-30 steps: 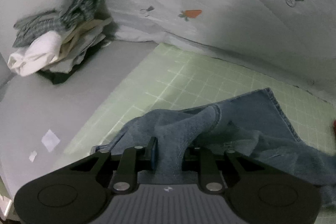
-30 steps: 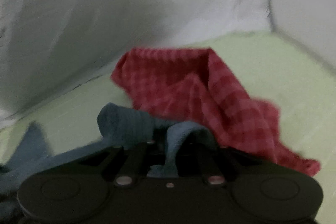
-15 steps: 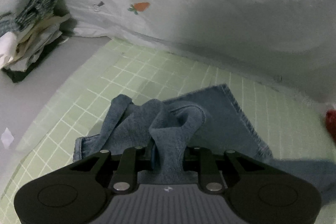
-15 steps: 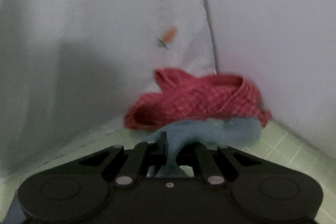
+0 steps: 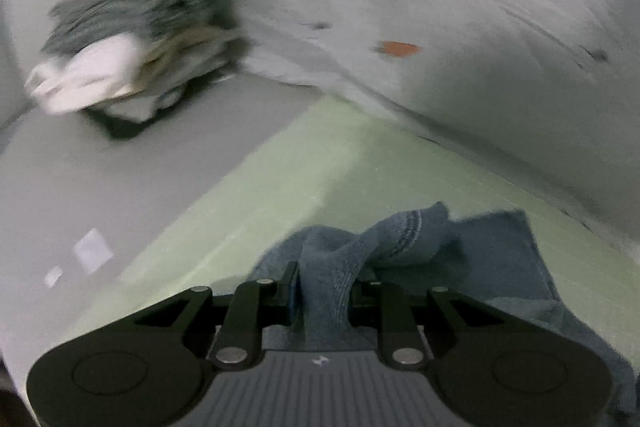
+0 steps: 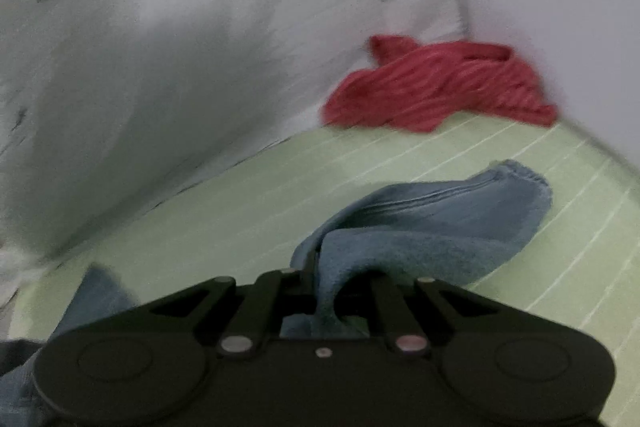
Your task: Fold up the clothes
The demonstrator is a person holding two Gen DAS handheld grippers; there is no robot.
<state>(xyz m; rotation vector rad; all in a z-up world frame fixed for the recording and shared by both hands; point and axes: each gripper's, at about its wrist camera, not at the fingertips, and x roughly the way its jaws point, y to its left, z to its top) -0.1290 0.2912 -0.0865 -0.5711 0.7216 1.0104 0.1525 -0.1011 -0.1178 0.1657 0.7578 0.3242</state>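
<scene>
Both the left gripper (image 5: 325,291) and right gripper (image 6: 332,291) pinch the blue jeans (image 6: 420,227); bunched denim at lower centre could slip out, spoiling the fold.

A pale green mat with white grid lines (image 5: 280,187) covers the lower middle. A white sheet with little orange carrots (image 5: 460,27) hangs across the top. Two small white paper scraps (image 5: 93,250) lie at the lower left.

Two black grippers, left gripper (image 5: 325,285) ribbed grey, right gripper (image 6: 338,287) silver-screwed.
</scene>
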